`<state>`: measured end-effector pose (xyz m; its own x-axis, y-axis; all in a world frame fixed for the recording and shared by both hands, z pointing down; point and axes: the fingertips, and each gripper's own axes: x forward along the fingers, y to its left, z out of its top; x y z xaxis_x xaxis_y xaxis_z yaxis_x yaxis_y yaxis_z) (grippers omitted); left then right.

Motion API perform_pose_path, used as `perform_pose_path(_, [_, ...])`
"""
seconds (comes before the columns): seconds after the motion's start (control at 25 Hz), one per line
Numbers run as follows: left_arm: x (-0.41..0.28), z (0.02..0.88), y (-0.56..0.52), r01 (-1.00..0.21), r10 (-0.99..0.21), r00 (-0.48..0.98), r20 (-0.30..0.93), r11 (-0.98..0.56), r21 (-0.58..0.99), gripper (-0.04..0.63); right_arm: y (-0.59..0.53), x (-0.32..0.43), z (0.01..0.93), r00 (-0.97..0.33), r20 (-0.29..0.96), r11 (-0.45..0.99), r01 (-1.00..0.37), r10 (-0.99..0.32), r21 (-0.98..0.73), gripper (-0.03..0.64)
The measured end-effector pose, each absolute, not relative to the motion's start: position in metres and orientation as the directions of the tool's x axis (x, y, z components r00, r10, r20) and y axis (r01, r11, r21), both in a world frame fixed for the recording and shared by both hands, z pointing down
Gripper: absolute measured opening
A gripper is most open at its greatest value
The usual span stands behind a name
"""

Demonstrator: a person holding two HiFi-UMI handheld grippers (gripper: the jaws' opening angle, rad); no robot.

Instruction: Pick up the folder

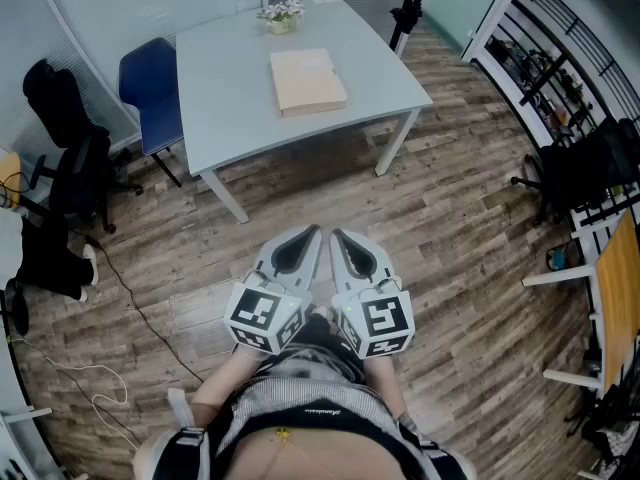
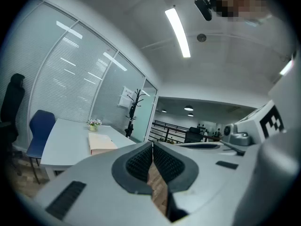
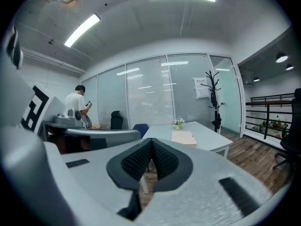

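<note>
A tan folder [image 1: 307, 81] lies flat on the pale grey table [image 1: 225, 93], toward its far right side. It also shows in the left gripper view as the folder [image 2: 101, 144] and in the right gripper view as the folder [image 3: 184, 137]. My left gripper [image 1: 313, 231] and right gripper [image 1: 337, 234] are held side by side over the wooden floor, well short of the table. Both are shut with nothing between their jaws. In their own views the left gripper [image 2: 152, 145] and right gripper [image 3: 151, 141] point level toward the table.
A small flower pot [image 1: 281, 16] stands at the table's far edge. A blue chair [image 1: 152, 88] sits at its left, black office chairs [image 1: 60, 138] further left. Cables [image 1: 120, 298] trail over the floor. A coat stand [image 1: 407, 8] and shelving [image 1: 545, 78] lie to the right. A person [image 3: 75, 105] stands far off.
</note>
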<state>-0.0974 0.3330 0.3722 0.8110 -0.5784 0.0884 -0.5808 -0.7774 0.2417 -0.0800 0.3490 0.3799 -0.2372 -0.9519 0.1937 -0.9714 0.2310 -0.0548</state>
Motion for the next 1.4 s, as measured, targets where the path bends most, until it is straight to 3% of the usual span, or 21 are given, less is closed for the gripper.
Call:
perform_pose_path(0.12, [-0.101, 0.373, 0.33, -0.591, -0.593, 0.802, 0.079, -0.766, 0.254, 0.012, 0.345, -0.078, 0.38, -0.235, 0.193, 0.23, -0.972, -0.953, -0.05, 0.008])
perform_pose_path(0.28, [-0.106, 0.375, 0.324, -0.61, -0.617, 0.783, 0.074, -0.741, 0.281, 0.027, 0.345, -0.073, 0.38, -0.229, 0.195, 0.225, -0.973, -0.954, -0.038, 0.097])
perform_pose_path(0.36, [-0.105, 0.374, 0.323, -0.607, -0.619, 0.783, 0.064, -0.738, 0.295, 0.14, 0.347, -0.066, 0.38, -0.224, 0.194, 0.221, -0.975, -0.955, -0.04, 0.123])
perform_pose_path(0.96, [-0.072, 0.383, 0.318, -0.622, -0.634, 0.77, 0.071, -0.722, 0.303, 0.14, 0.339, -0.019, 0.389, -0.227, 0.204, 0.222, -0.974, -0.952, -0.044, 0.135])
perform_pose_path(1.4, [-0.06, 0.395, 0.252, -0.614, -0.629, 0.774, 0.074, -0.718, 0.329, 0.14, 0.273, -0.008, 0.398, -0.226, 0.229, 0.222, -0.974, -0.947, -0.043, 0.144])
